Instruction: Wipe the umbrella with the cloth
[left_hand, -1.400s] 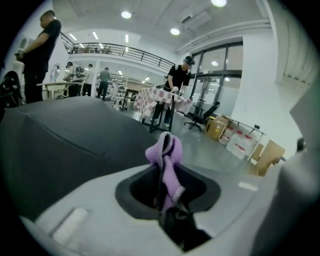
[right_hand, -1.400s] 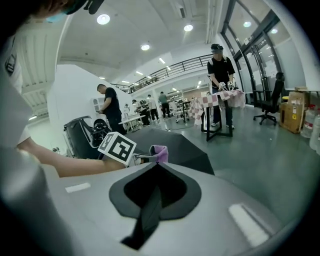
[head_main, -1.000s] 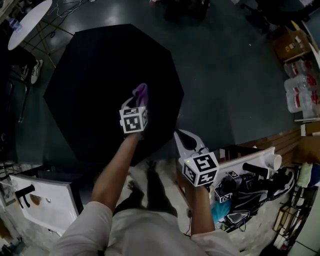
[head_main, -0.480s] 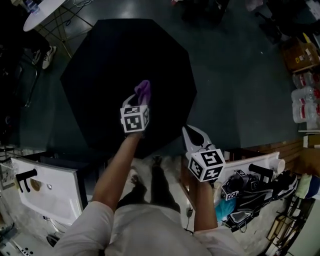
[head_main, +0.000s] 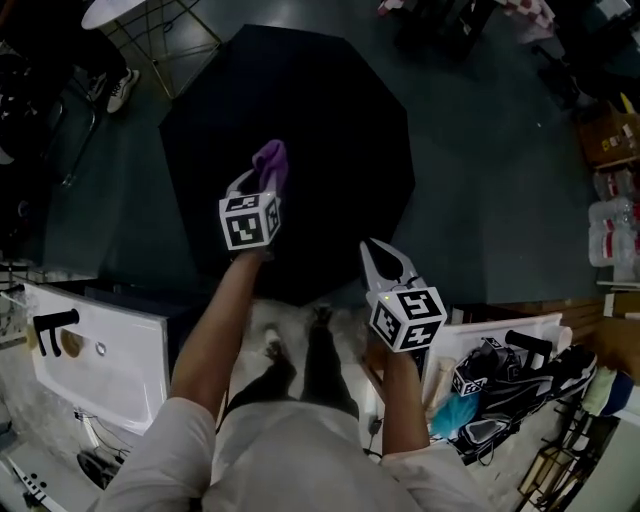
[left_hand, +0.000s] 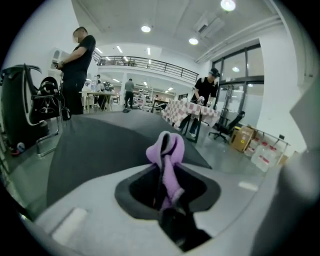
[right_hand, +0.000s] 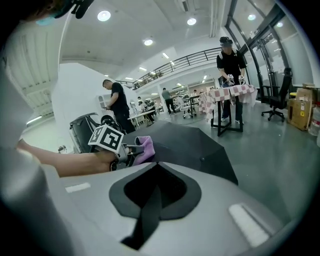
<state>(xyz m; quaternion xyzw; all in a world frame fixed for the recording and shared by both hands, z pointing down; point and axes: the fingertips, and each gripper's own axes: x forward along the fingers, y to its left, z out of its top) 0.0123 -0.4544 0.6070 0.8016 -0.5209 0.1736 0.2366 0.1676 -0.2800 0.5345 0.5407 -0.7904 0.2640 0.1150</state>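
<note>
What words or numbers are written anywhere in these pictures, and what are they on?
No words or numbers can be read anywhere.
The cubes on the left hand-held gripper and the right hand-held gripper: black-and-white square patterns only, no letters.
The cardboard box: any print is too blurred to read.

In the head view the marker cube (head_main: 248, 220) of the left gripper (head_main: 256, 180) covers the lower part of the cloth (head_main: 271, 160), leaving only a purple bunch in sight. Whether the cloth touches the umbrella (head_main: 330, 120) cannot be told. The umbrella's near edge lies behind that gripper and the forearm (head_main: 215, 320), and its shaft and handle sit hidden under the canopy. In the left gripper view the cloth's lower end is lost between the jaws. A round white table (head_main: 120, 10) is cut off by the top edge.
</note>
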